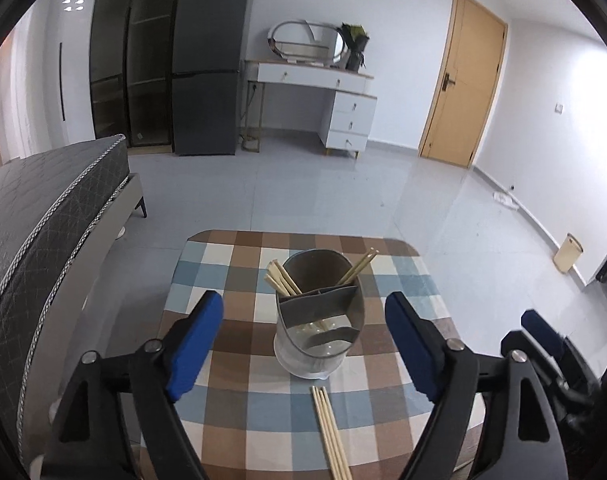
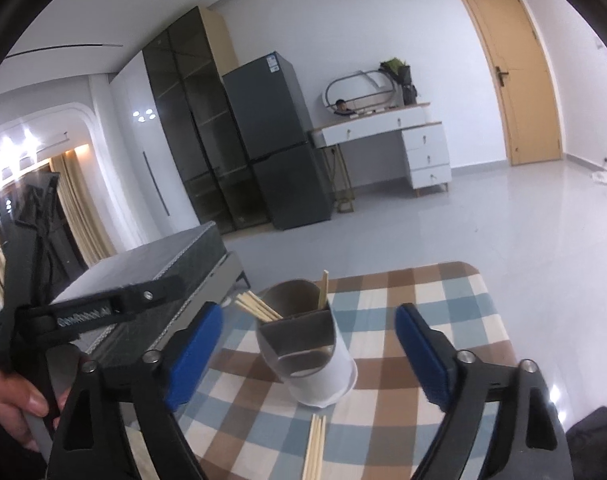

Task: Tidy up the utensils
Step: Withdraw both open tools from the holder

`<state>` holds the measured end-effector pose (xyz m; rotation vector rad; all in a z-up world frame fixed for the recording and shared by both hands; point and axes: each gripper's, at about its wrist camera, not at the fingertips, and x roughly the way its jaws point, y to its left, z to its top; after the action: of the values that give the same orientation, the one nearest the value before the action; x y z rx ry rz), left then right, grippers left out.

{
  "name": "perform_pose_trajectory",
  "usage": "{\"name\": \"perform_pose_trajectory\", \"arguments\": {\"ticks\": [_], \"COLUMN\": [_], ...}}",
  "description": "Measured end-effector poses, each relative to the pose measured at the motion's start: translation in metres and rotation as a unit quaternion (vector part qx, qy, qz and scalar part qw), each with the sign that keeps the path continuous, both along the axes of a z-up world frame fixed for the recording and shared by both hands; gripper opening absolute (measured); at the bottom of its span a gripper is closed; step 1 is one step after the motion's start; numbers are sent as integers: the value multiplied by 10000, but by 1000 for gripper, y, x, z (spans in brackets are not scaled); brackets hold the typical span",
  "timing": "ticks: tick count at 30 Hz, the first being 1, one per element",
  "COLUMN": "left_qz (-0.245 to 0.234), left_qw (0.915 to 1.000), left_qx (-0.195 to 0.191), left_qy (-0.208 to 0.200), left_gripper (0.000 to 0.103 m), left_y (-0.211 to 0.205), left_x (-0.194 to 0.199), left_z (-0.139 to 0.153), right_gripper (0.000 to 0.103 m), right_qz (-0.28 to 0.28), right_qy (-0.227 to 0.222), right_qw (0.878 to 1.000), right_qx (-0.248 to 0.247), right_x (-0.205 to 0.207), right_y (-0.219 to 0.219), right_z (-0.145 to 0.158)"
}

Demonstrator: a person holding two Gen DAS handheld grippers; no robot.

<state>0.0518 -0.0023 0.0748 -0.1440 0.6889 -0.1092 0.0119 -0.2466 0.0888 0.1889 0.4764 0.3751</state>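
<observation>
Part of the job looks done: the grey, oval, divided plastic utensil holder [image 1: 318, 320] stands in the middle of the checked blue-and-brown tabletop [image 1: 239, 408], with pale wooden chopsticks [image 1: 281, 278] leaning out of its back compartments at about ten and one o'clock. Left to do, by my reckoning, is the loose bundle of wooden chopsticks [image 1: 330, 432] lying flat on the cloth at six o'clock from the holder, just short of it. Both the left tongs [image 1: 303, 344] and the right tongs [image 2: 309, 356] stand spread wide and pinch nothing, the holder framed between them but untouched.
</observation>
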Motion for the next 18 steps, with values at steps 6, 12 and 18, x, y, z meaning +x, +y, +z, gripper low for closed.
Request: {"name": "perform_pose_trajectory", "arguments": {"ticks": [6,12,18], "left_qz": [54,141,183], "left_qw": [9997,9994,9990], "left_qx": [-81,32,53], "left_qy": [-204,-325,-403], "left_gripper": [89,90,90], "left_y": [5,10,11], "left_x": [-28,-48,-59], "left_z": [-3,-22,-41], "right_gripper": [97,103,103], "right_qz": [-157,-61,136], "right_qy": [-110,-148,-35], "right_qw": [9998,9999,9996], "right_qx": [15,12,-234], "right_x": [-19,-37,-47], "right_y": [-4,0,2], "right_z": [-6,-20,-42]}}
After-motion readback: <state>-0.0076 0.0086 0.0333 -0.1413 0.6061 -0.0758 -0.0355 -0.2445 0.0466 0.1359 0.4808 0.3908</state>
